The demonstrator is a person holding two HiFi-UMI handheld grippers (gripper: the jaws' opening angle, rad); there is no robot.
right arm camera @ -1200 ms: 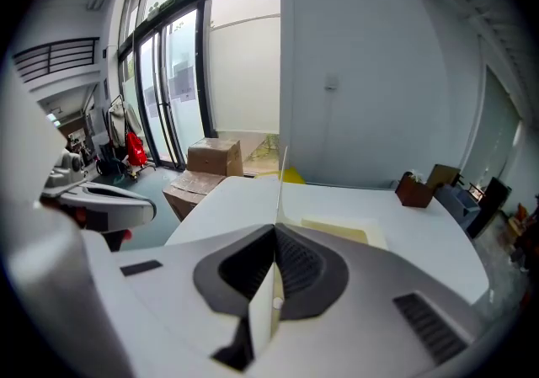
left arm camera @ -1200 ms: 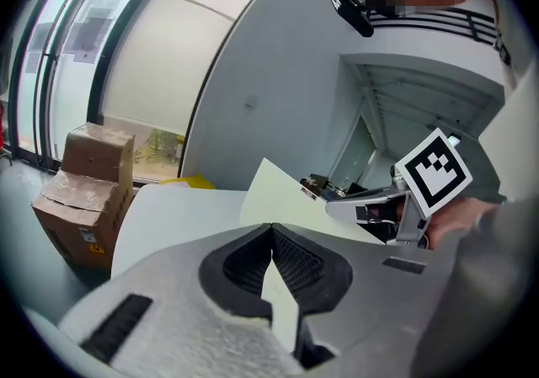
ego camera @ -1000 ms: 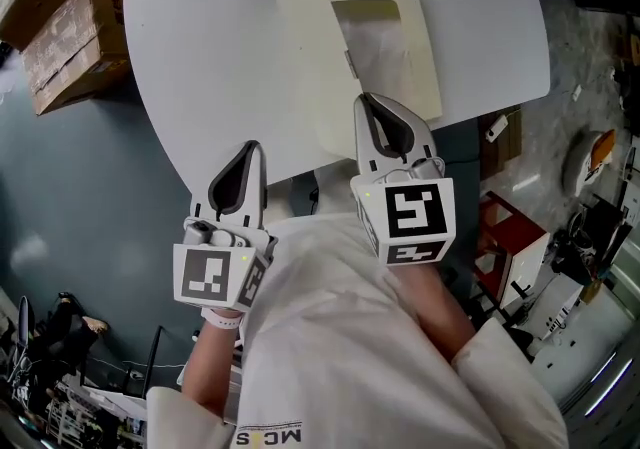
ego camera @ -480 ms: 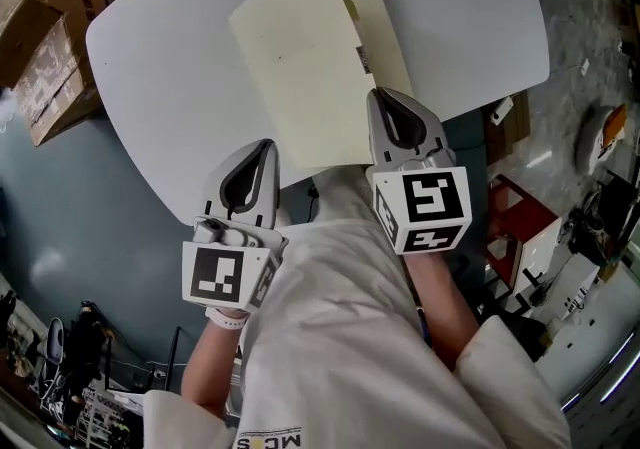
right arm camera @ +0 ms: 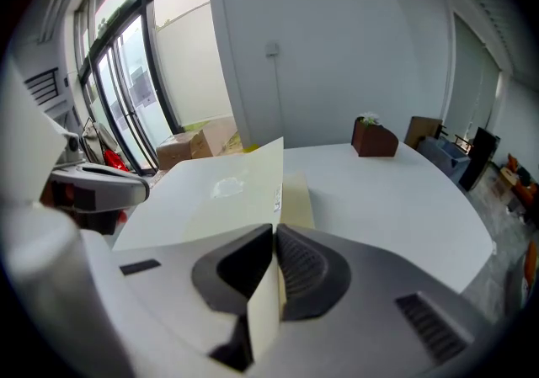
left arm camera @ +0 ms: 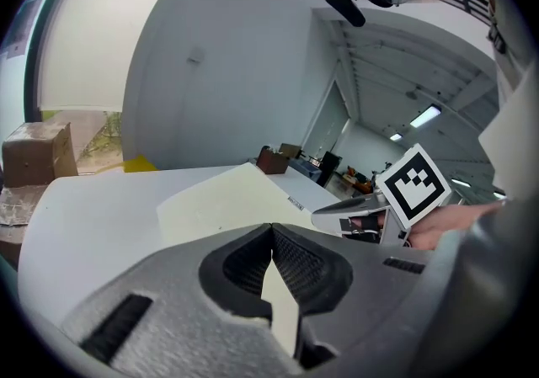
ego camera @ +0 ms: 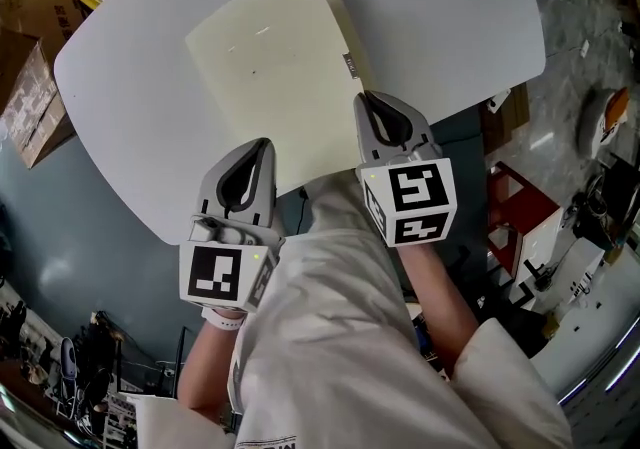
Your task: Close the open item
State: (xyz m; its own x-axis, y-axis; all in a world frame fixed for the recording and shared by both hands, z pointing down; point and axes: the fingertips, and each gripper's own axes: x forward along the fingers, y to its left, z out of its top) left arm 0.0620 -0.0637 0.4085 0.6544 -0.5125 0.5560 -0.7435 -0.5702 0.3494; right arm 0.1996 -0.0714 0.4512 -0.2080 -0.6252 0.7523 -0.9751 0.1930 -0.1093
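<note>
Lowered since a second ago, the folder [ego camera: 270, 57] cover is now seen almost flat, where before it was raised. At the near edge of the white tabletop [ego camera: 450, 7], the left gripper [ego camera: 256, 144] is clamped shut, with the folder's near left edge pinched between its jaws. The cream folder is laid across the tabletop's middle. The right gripper [ego camera: 366, 97] is likewise closed on the cover's near right edge.

Setting: workroom or lab, not a home. Evidence: large white table [ego camera: 130, 87]; cardboard boxes [ego camera: 22, 97] on grey floor [ego camera: 60, 237]; tangled equipment [ego camera: 70, 377] along the edges; tall windows [right arm camera: 126, 90]; ceiling strip light [left arm camera: 424, 116].
</note>
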